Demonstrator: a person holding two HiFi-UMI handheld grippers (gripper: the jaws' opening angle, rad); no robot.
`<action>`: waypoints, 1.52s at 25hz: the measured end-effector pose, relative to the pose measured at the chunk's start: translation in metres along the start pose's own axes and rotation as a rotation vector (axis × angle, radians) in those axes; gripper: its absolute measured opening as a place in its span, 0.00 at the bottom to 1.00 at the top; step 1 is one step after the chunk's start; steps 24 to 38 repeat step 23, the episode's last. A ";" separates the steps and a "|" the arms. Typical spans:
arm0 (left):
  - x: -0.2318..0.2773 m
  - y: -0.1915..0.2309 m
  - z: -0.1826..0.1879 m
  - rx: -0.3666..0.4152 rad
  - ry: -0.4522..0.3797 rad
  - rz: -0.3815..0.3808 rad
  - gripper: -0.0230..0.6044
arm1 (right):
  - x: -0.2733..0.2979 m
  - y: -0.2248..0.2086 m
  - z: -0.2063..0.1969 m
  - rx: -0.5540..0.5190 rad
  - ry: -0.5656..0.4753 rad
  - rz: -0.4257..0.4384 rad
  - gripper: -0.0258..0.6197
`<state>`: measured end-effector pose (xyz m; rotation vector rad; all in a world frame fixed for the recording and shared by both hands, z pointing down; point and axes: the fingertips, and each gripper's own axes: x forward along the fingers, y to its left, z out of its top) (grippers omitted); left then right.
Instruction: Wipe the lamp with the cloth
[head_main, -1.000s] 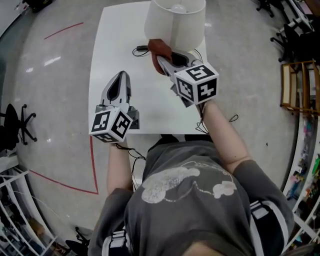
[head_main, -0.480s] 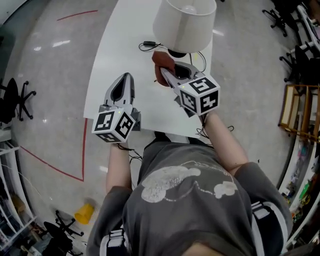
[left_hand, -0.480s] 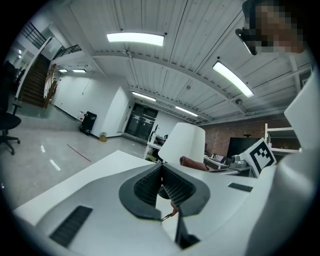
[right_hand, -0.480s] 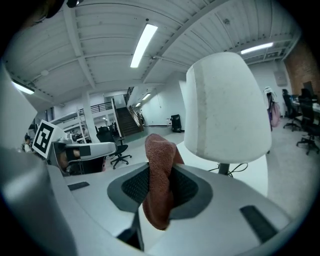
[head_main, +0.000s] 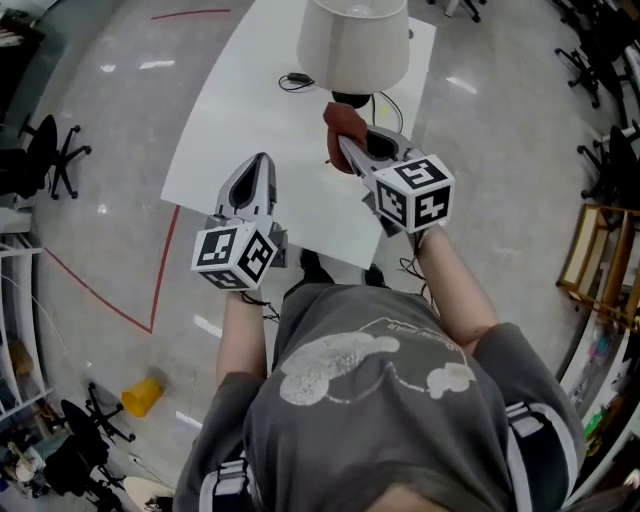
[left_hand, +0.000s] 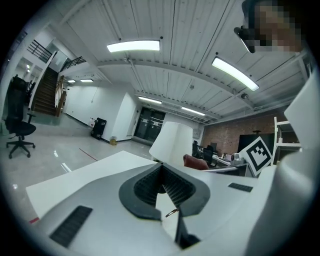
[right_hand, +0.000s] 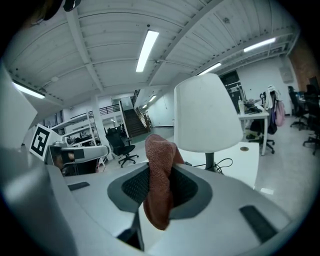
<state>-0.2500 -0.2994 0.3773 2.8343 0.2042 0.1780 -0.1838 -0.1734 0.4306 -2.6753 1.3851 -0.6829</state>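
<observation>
Cloth (right_hand: 159, 185) pinched in right tongs (head_main: 347, 148), near lamp (head_main: 353, 45); left tongs (head_main: 259, 163) closed, empty.

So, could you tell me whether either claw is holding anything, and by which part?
The right claw is shut on the reddish cloth, pinched across its middle, with its ends sticking out above and below. The left claw is shut and holds nothing.

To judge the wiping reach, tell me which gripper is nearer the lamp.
Right. The right gripper, shut on the cloth, is close beside the lamp at its base; the left gripper, shut and empty, sits farther back over the table.
</observation>
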 end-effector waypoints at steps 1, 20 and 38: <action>-0.003 -0.003 0.000 0.001 -0.008 0.015 0.05 | -0.005 -0.001 -0.002 -0.003 0.001 0.008 0.19; -0.030 -0.071 -0.010 0.000 -0.082 0.071 0.05 | -0.063 -0.010 -0.016 -0.078 0.004 0.091 0.19; -0.031 -0.072 -0.009 0.002 -0.084 0.073 0.05 | -0.065 -0.011 -0.014 -0.096 0.000 0.085 0.19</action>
